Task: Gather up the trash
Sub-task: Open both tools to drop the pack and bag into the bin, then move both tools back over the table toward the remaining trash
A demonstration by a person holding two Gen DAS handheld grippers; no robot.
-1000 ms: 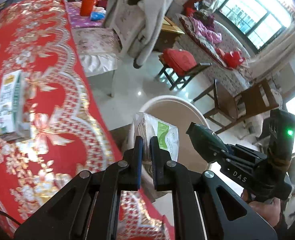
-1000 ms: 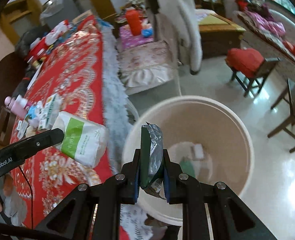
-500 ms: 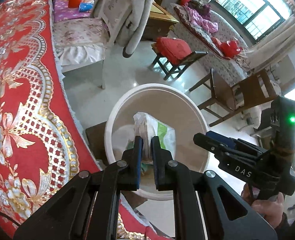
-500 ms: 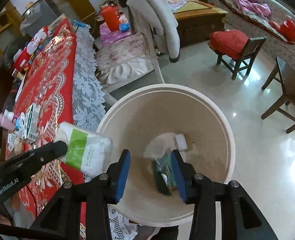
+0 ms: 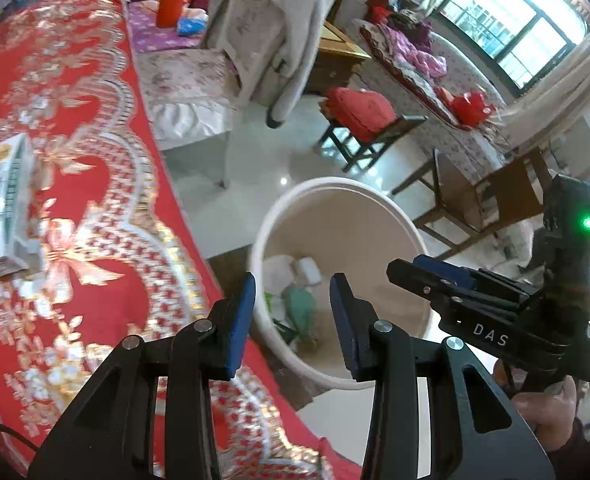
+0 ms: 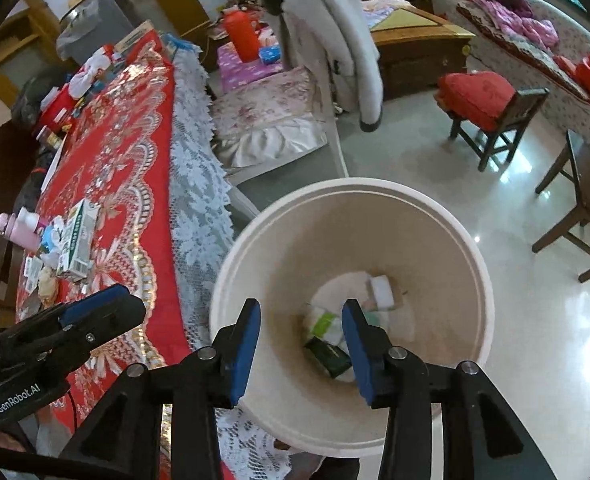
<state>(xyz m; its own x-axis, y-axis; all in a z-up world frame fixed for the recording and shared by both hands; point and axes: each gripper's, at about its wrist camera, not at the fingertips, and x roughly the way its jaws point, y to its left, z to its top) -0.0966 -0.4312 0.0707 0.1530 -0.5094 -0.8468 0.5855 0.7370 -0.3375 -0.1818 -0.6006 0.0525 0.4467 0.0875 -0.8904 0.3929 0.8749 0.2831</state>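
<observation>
Next trash imo: the white-green cardboard carton (image 6: 77,240) lying flat on the red patterned worktop (image 6: 115,152). Prob empty, so light & crushable; pinch across its narrow sides. Round cream plastic bin (image 6: 485,292) sits beside. Left hand-held gripper (image 5: 291,312) & right hand-held gripper (image 6: 301,346) both spread wide, holding nothing.

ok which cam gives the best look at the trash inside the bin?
Right wrist. It looks almost straight down into the bin, so the white-and-green packet, dark green wrapper and white block on the bottom all show. Left wrist sees the bin obliquely; its near wall and the left gripper hide part of the pile.
</observation>
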